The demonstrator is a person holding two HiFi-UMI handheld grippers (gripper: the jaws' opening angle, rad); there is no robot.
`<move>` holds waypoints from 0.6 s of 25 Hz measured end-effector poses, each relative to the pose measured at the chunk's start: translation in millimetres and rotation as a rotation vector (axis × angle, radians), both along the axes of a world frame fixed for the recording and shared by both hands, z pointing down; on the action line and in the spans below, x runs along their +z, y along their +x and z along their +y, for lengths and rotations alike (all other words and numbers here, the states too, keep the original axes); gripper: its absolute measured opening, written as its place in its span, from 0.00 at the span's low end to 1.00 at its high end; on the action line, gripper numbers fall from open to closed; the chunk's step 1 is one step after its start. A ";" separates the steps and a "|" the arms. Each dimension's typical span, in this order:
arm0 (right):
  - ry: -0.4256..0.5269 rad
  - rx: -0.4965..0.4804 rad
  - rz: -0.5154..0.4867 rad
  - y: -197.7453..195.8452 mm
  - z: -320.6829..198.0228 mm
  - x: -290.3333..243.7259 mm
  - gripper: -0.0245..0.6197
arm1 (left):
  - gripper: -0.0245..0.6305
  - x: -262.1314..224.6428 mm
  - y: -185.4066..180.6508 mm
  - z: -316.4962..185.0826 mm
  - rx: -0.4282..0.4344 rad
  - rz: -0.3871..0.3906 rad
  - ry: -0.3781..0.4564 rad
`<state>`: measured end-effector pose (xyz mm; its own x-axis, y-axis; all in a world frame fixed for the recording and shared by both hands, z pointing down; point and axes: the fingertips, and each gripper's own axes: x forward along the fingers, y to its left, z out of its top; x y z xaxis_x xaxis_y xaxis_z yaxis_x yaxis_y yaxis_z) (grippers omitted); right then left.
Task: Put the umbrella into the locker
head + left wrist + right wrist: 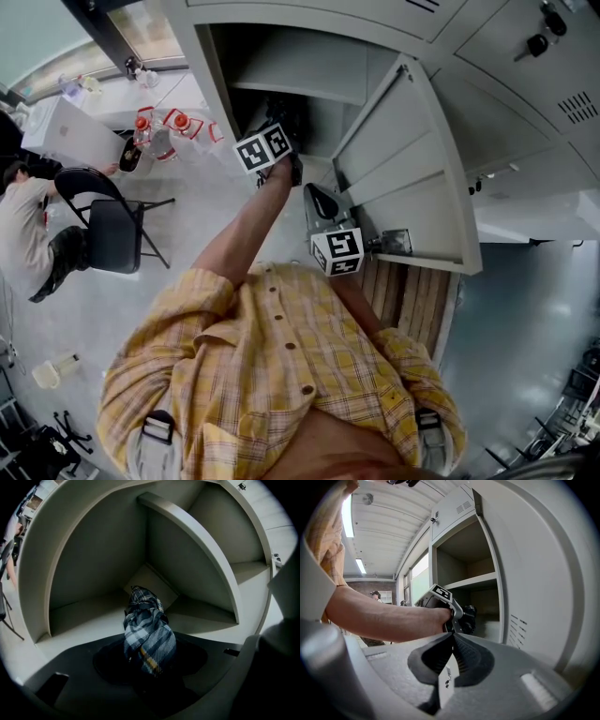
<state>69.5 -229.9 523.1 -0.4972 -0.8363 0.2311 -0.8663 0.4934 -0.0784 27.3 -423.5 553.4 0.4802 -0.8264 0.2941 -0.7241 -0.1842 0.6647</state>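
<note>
Umbrella (pixel 149 634): Folded and wrapped in blue plaid fabric. It is gripped near its near end. The far end projects forward into the locker opening, and no part is seen resting on a surface.

Left gripper (pixel 150 663): The jaws are closed around the umbrella's bundle and are held wide apart by its bulk. The gripper is positioned at the mouth of the compartment and pointed inward.

Right gripper (pixel 452 637): The jaws are brought together tip to tip, and nothing is seen held at the tips. It is kept outside the locker, just beside the open door (pixel 412 178), and takes no part in the carry.

Locker (pixel 221 89): A grey metal unit with the door swung fully open. The compartment is divided by a shelf (pixel 197 545). The umbrella is directed into the space below the shelf, which appears bare.

Surroundings: A seated person (pixel 28 225) and a black chair (pixel 112 230) are seen well apart on the left of the head view.

Step in hand: Insertion is judged to be under way. The umbrella has entered the opening but has not been set down or released.

Next move: The bundle should be advanced deeper and lowered until it is supported by the compartment floor. Only then should the left jaws be opened and the gripper drawn straight back, so that the fabric is not snagged.
</note>
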 end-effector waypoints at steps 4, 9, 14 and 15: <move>-0.007 0.005 0.000 2.8 -0.7 2.0 0.03 | 0.31 -1.0 1.0 -5.1 -0.005 0.003 -0.017; -0.006 0.007 -0.001 3.6 -0.8 2.2 0.03 | 0.33 0.9 -3.6 -8.5 -0.026 0.016 -0.043; -0.008 0.005 -0.002 2.5 0.1 2.6 0.03 | 0.37 0.6 -6.2 -10.7 -0.024 0.031 -0.053; -0.008 0.005 -0.002 2.0 0.5 2.3 0.03 | 0.39 0.6 -5.3 -10.8 -0.020 0.041 -0.056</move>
<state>71.5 -229.3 525.4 -0.4936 -0.8368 0.2368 -0.8685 0.4885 -0.0843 22.1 -434.3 553.9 0.4764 -0.8187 0.3207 -0.6994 -0.1319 0.7024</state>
